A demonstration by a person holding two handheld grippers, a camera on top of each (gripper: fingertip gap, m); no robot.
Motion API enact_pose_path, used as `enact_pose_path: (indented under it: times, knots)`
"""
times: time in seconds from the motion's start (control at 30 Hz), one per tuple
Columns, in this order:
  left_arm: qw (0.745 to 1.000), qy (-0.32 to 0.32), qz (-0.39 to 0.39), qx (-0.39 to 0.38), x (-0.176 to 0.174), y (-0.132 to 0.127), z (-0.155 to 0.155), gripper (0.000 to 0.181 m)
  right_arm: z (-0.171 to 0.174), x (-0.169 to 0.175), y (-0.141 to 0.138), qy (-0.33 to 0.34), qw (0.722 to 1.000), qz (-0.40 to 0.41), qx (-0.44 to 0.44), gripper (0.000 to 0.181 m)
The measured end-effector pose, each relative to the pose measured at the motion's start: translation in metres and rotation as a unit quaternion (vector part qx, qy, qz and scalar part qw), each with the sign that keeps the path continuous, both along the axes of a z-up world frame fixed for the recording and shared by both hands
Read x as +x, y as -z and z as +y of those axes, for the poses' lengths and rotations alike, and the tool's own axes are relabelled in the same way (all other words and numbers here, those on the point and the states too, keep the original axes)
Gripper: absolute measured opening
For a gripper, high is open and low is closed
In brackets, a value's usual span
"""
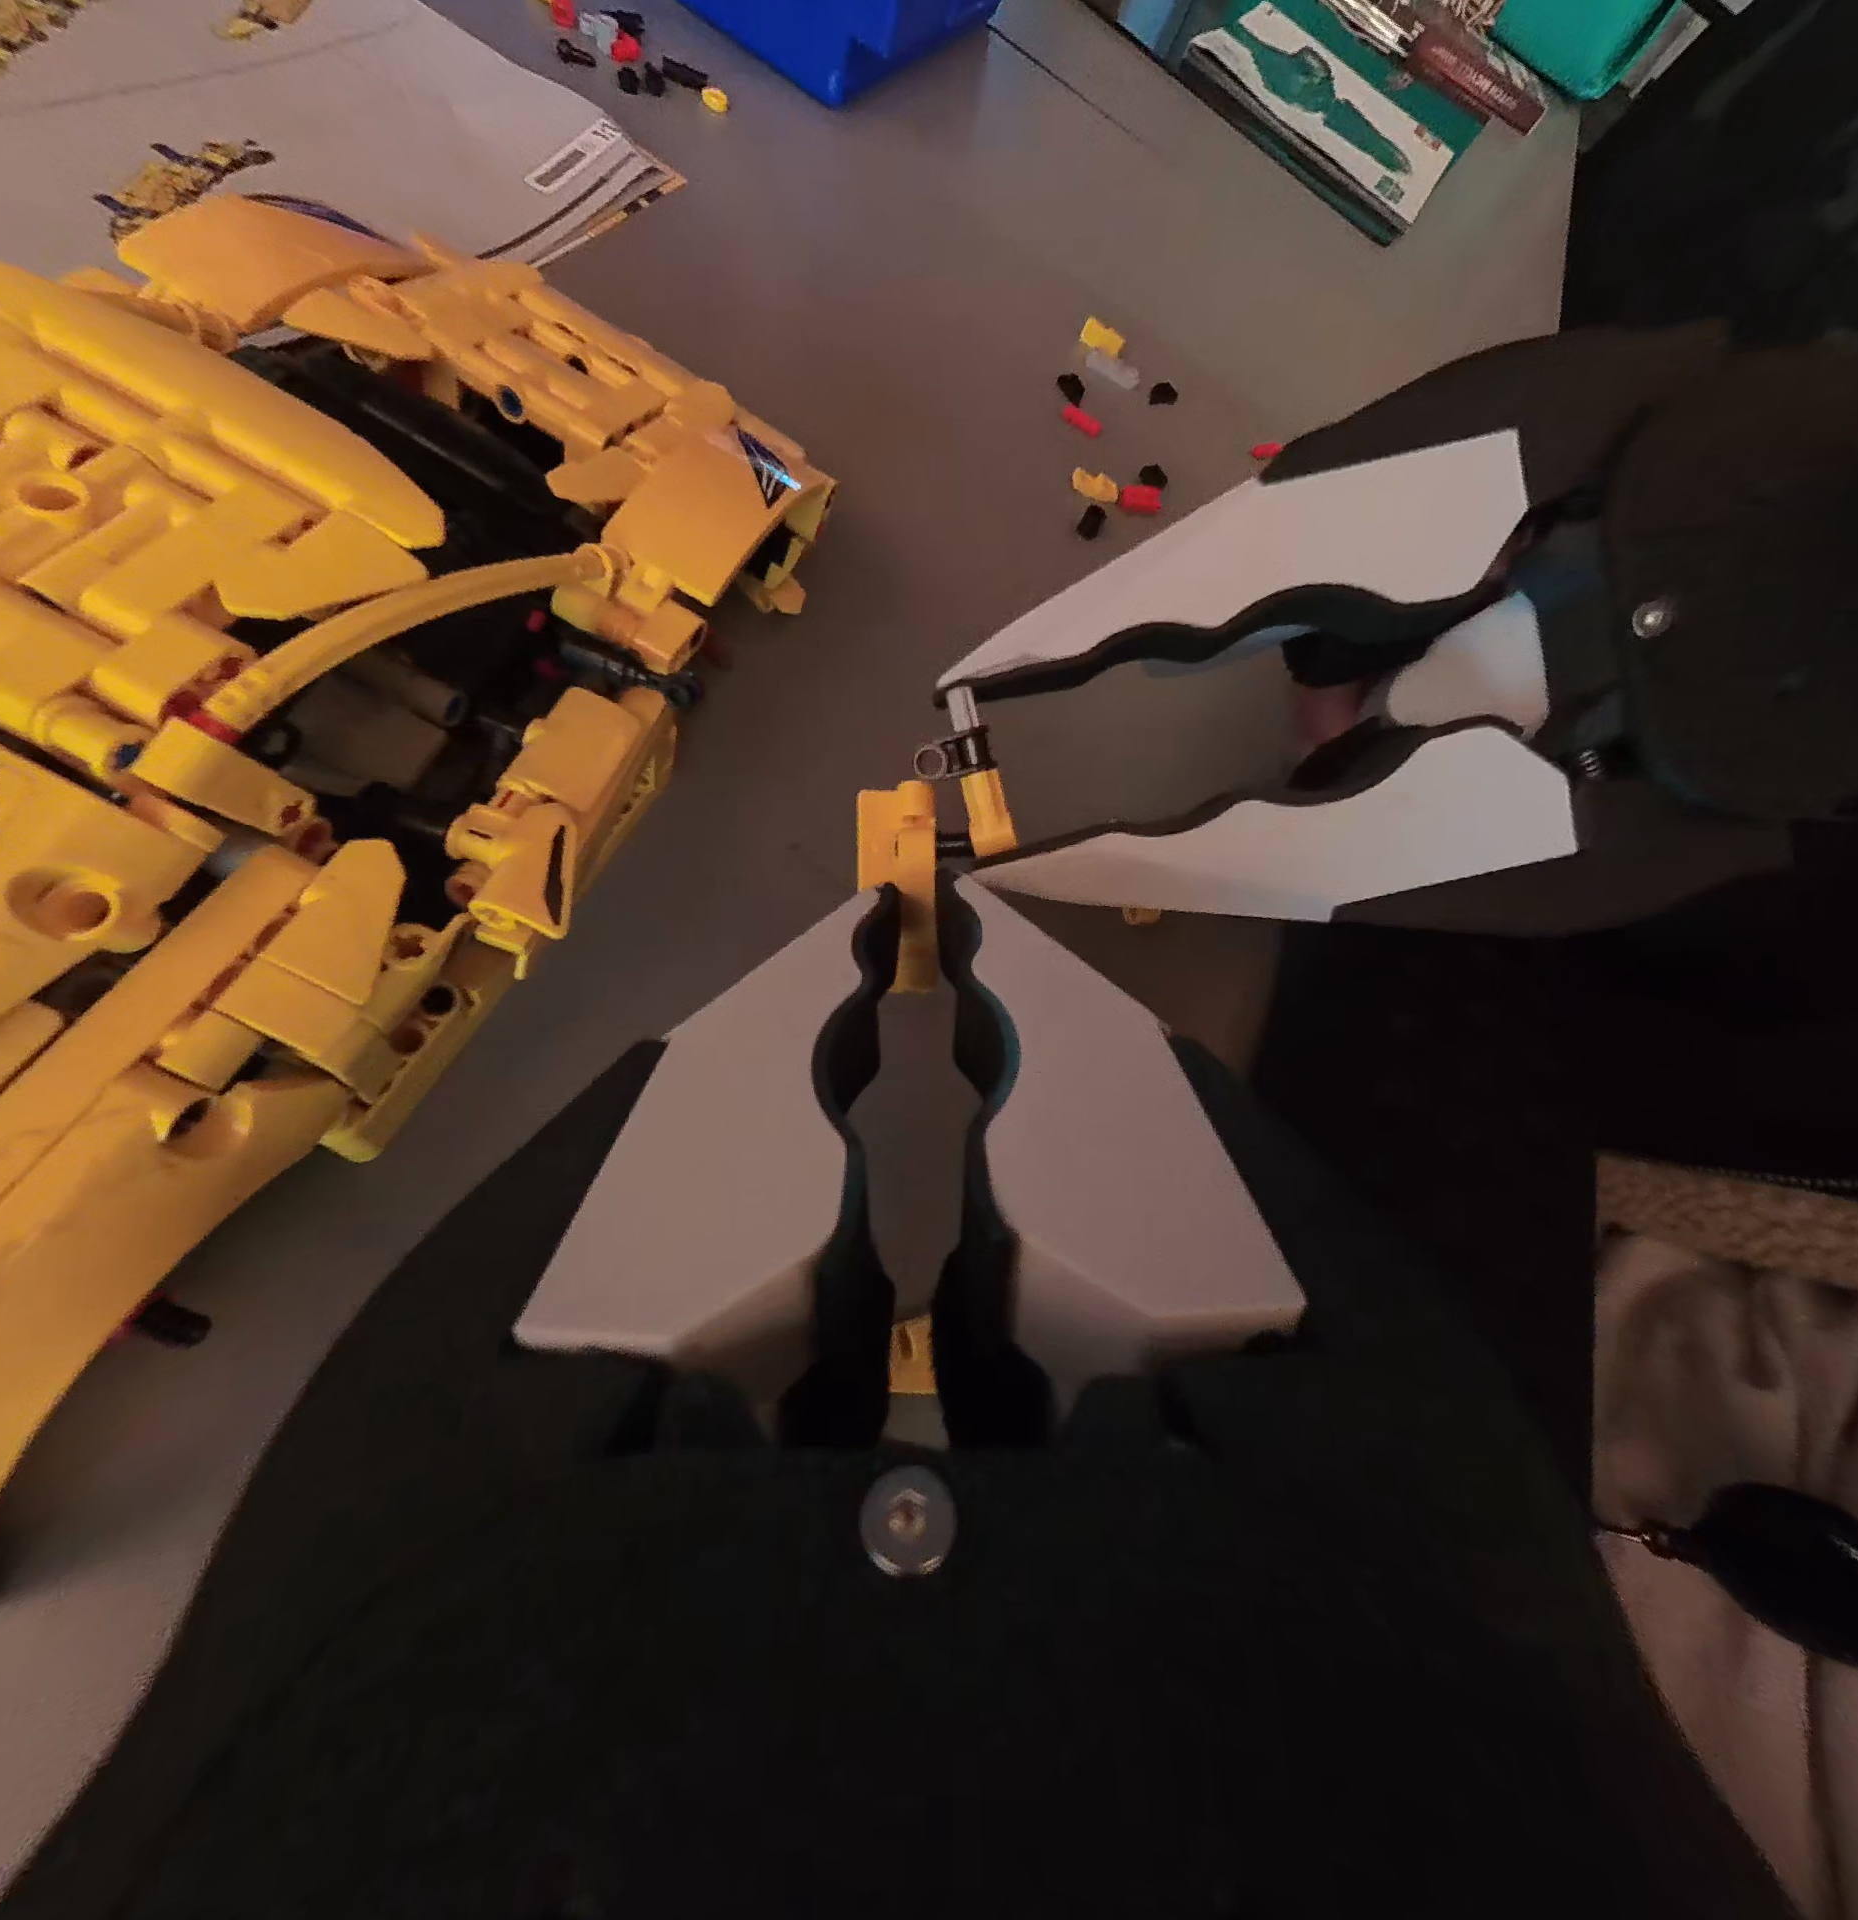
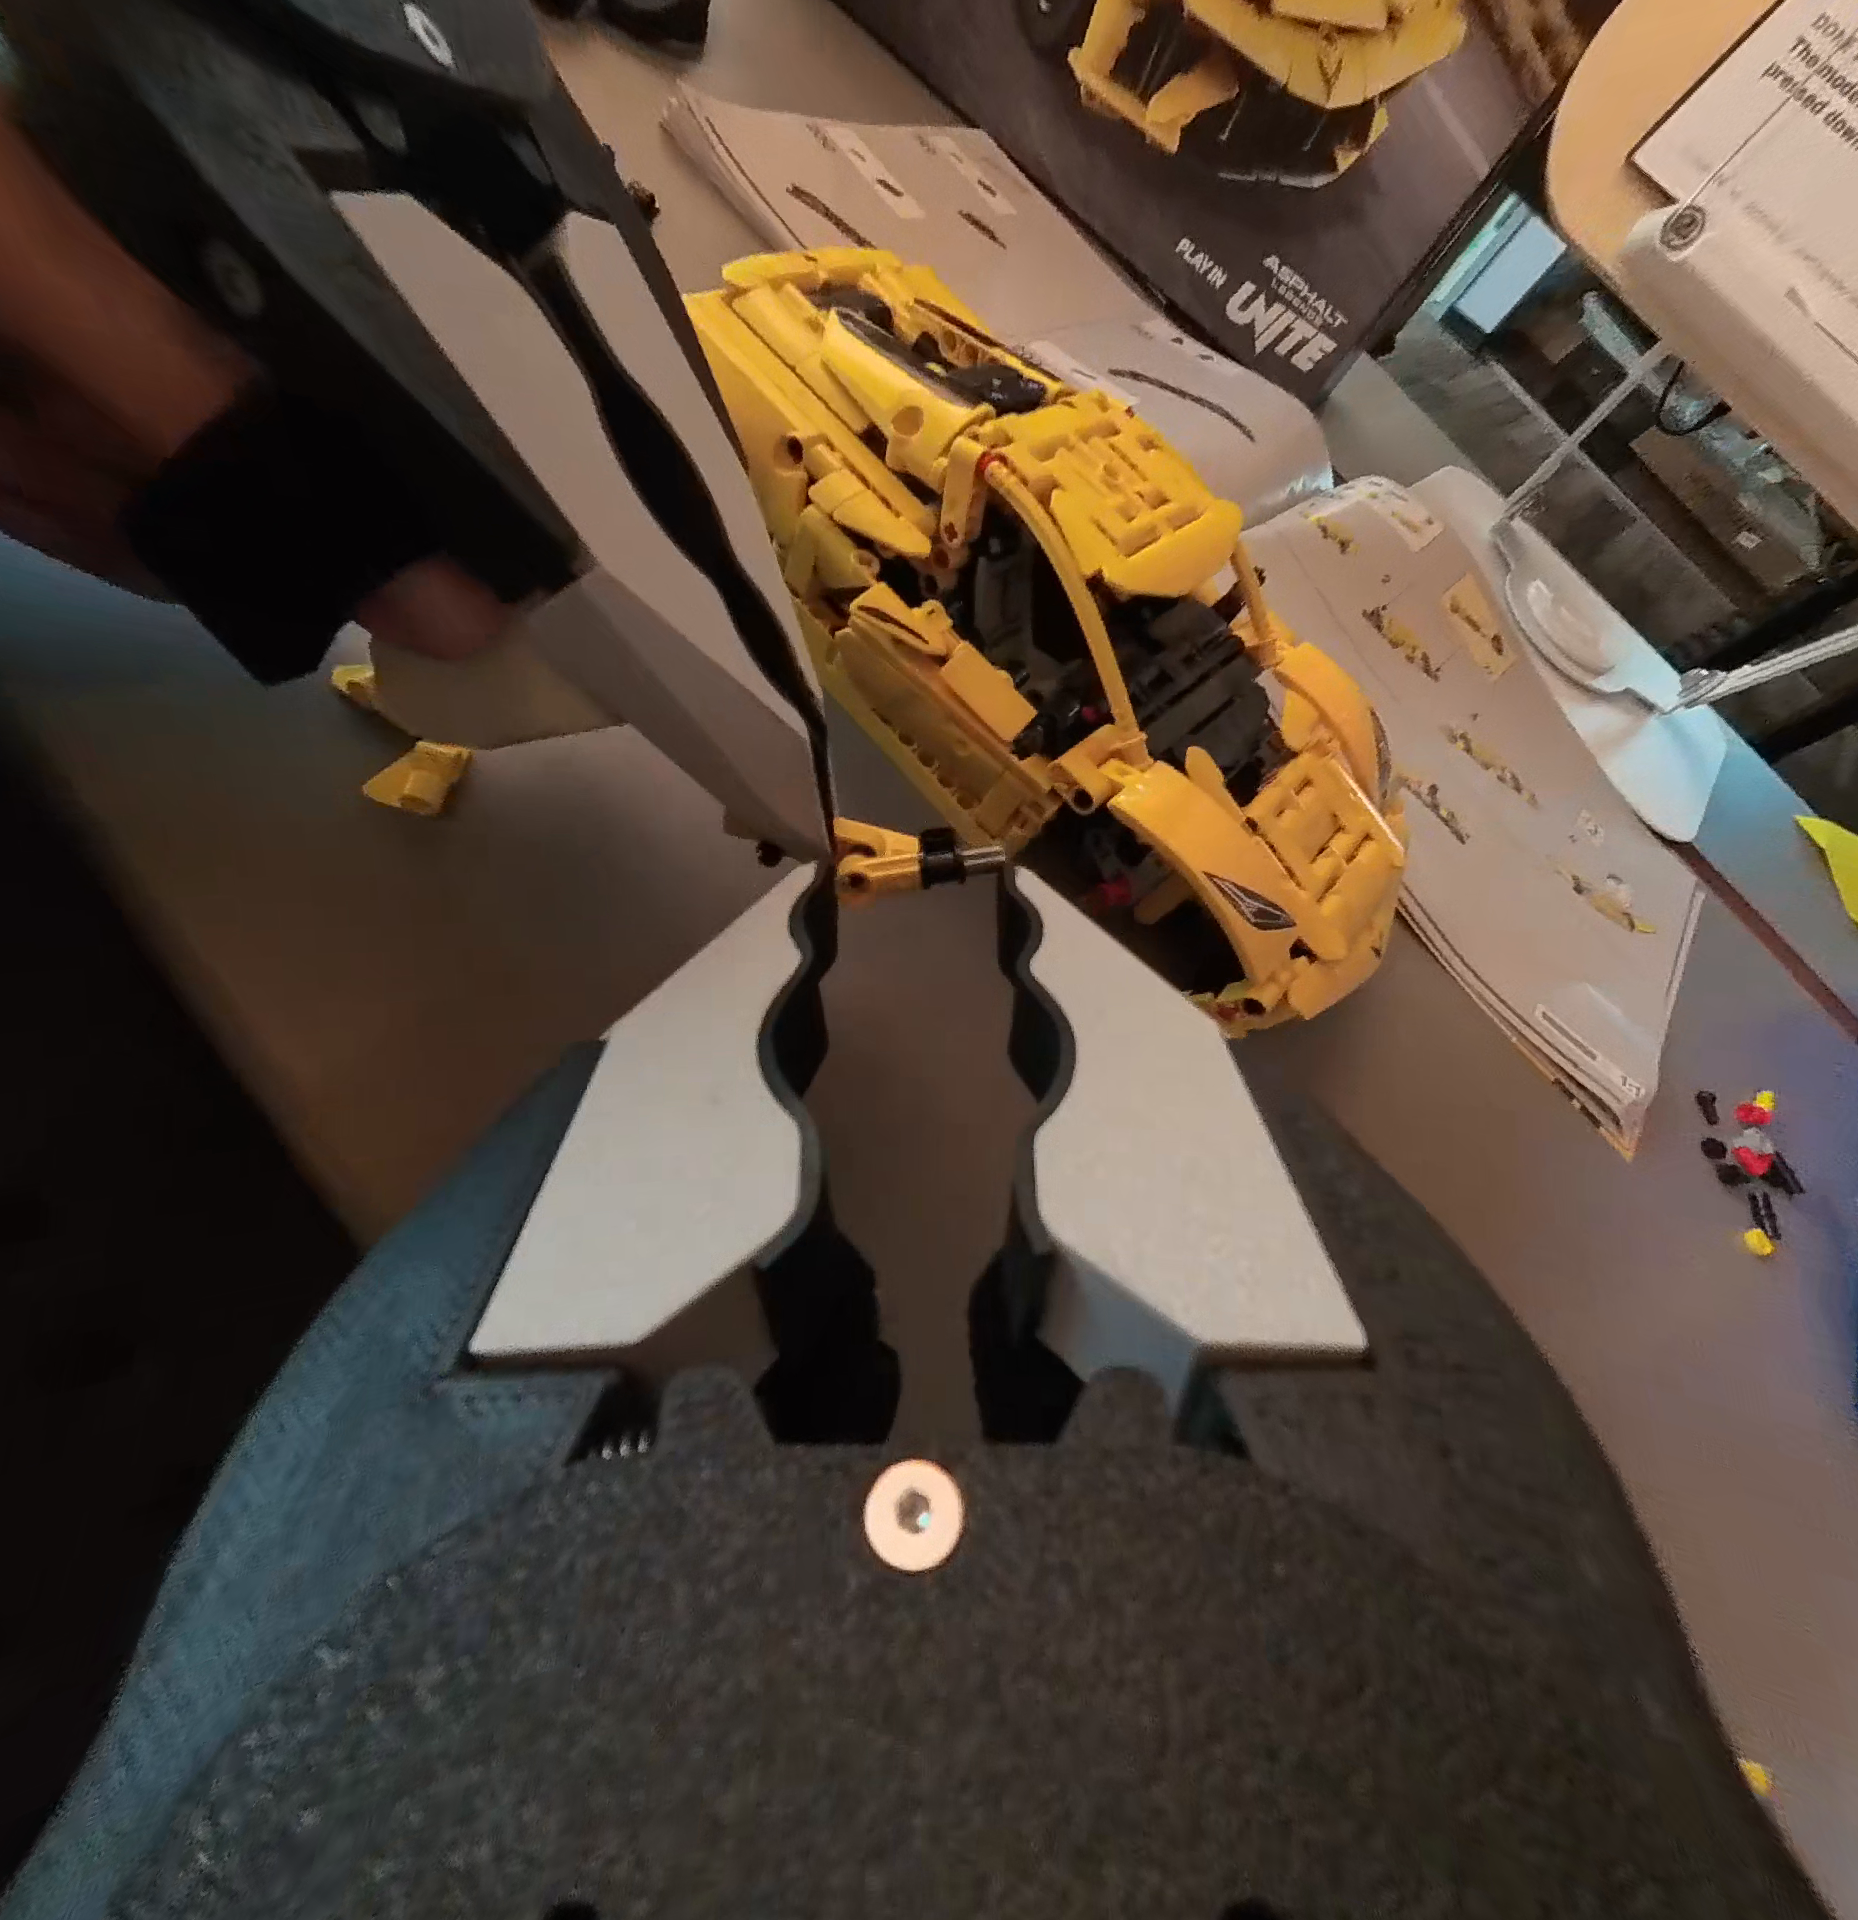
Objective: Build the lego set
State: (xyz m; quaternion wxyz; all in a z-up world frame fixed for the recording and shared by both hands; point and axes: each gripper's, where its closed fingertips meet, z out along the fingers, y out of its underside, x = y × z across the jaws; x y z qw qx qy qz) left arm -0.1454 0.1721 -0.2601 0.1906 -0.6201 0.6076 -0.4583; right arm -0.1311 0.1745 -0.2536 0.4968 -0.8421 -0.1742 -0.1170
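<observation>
Left wrist view: the left tool (image 1: 909,914) is pressed onto a yellow lego piece (image 1: 901,847), which stands up from between its tips above the grey tabletop (image 1: 904,312). The right tool (image 1: 972,774) comes in from the right and pinches a small sub-assembly (image 1: 966,774), a grey axle carrying a black connector and a yellow sleeve, held lengthwise between its two tips and touching the yellow piece. To the left lies the large yellow lego car (image 1: 281,675), resting partly on an open instruction booklet (image 1: 385,114). Loose small pieces (image 1: 1107,426) in black, red and yellow are scattered on the tabletop beyond the tools, well apart from the car. In the right wrist view the right tool (image 2: 914,873) grips the same sub-assembly (image 2: 935,868) at both ends, with the left tool (image 2: 800,831) reaching down from the upper left to meet it, and the car (image 2: 1060,623) just behind. A yellow panel piece (image 2: 416,779) lies on the tabletop at left.
</observation>
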Motion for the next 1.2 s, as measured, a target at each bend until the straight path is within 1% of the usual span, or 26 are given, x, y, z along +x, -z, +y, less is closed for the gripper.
enact_pose_path:
  times: [0.07, 0.17, 0.2, 0.23, 0.27, 0.3, 0.33, 0.4, 0.47, 0.53, 0.6, 0.63, 0.7, 0.77, 0.83, 0.87, 0.9, 0.93, 0.97, 1.03, 1.1, 1.2]
  knots:
    - [1.000, -0.002, -0.004, -0.022, 0.000, -0.002, 0.000, 0.006, 0.000, 0.000, -0.003, 0.001, 1.000, -0.008, 0.007, 0.031]
    - [0.995, 0.003, -0.012, -0.096, 0.000, -0.008, -0.003, 0.006, 0.000, 0.000, -0.006, -0.001, 1.000, -0.024, 0.020, 0.030]
    - [0.992, 0.014, -0.025, -0.126, 0.000, -0.015, -0.008, 0.006, -0.001, 0.001, -0.006, 0.002, 0.999, -0.042, 0.016, 0.007]
    - [0.988, 0.023, -0.035, -0.151, 0.000, -0.020, -0.013, 0.005, -0.002, 0.007, -0.004, 0.018, 0.997, -0.077, 0.015, 0.000]
    - [0.987, 0.025, -0.035, -0.153, 0.000, -0.020, -0.014, 0.006, -0.002, 0.007, 0.001, 0.015, 0.995, -0.096, 0.004, 0.000]
    - [0.991, 0.018, -0.026, -0.132, 0.001, -0.015, -0.012, 0.006, -0.001, 0.004, 0.002, 0.009, 0.995, -0.102, 0.006, 0.000]
    - [0.993, 0.015, -0.021, -0.119, 0.000, -0.012, -0.010, 0.006, -0.001, 0.002, -0.003, 0.005, 0.995, -0.097, 0.022, 0.000]
    - [0.993, 0.007, -0.020, -0.113, 0.000, -0.011, -0.007, 0.005, -0.002, 0.002, 0.000, 0.006, 0.999, -0.051, 0.006, 0.000]
    - [0.999, 0.001, -0.001, -0.053, -0.002, 0.000, -0.001, 0.006, -0.004, 0.004, 0.003, 0.004, 1.000, -0.025, -0.007, 0.000]
    - [1.000, -0.003, 0.007, -0.008, -0.003, 0.005, 0.002, 0.006, -0.005, -0.001, 0.004, -0.012, 1.000, 0.003, -0.014, 0.000]
    - [0.999, -0.006, 0.023, 0.043, -0.004, 0.013, 0.008, 0.006, -0.006, 0.003, 0.017, -0.007, 0.999, 0.010, -0.045, 0.000]
    - [0.998, -0.006, 0.028, 0.058, -0.005, 0.015, 0.010, 0.006, -0.007, 0.001, 0.021, -0.016, 0.998, 0.010, -0.055, 0.000]
    - [0.998, -0.005, 0.030, 0.058, -0.005, 0.016, 0.010, 0.006, -0.007, -0.002, 0.024, -0.026, 0.998, 0.006, -0.061, 0.000]
    - [0.996, -0.012, 0.044, 0.080, -0.007, 0.022, 0.017, 0.006, -0.007, 0.004, 0.022, -0.015, 0.998, 0.005, -0.053, 0.000]
    - [0.992, -0.014, 0.060, 0.114, -0.011, 0.027, 0.024, 0.006, -0.010, 0.010, 0.022, -0.012, 0.998, 0.026, -0.055, 0.000]
    - [0.989, -0.010, 0.068, 0.132, -0.013, 0.030, 0.025, 0.006, -0.011, 0.010, 0.023, -0.018, 0.997, 0.048, -0.060, 0.001]
    - [0.987, -0.004, 0.074, 0.146, -0.015, 0.032, 0.025, 0.006, -0.013, 0.007, 0.023, -0.037, 0.994, 0.076, -0.065, 0.006]
    - [0.985, 0.000, 0.074, 0.153, -0.016, 0.032, 0.024, 0.006, -0.016, -0.004, 0.023, -0.075, 0.989, 0.109, -0.073, 0.014]
    - [0.985, 0.006, 0.073, 0.155, -0.016, 0.032, 0.022, 0.006, -0.019, -0.013, 0.023, -0.110, 0.982, 0.133, -0.076, 0.019]
    - [0.985, 0.014, 0.076, 0.154, -0.018, 0.034, 0.020, 0.006, -0.020, -0.017, 0.022, -0.123, 0.978, 0.146, -0.078, 0.019]
    - [0.985, 0.016, 0.077, 0.152, -0.018, 0.034, 0.019, 0.006, -0.016, -0.018, 0.023, -0.127, 0.980, 0.133, -0.073, 0.018]
    - [0.985, 0.019, 0.076, 0.153, -0.018, 0.035, 0.018, 0.006, -0.016, -0.021, 0.034, -0.142, 0.976, 0.126, -0.105, 0.015]
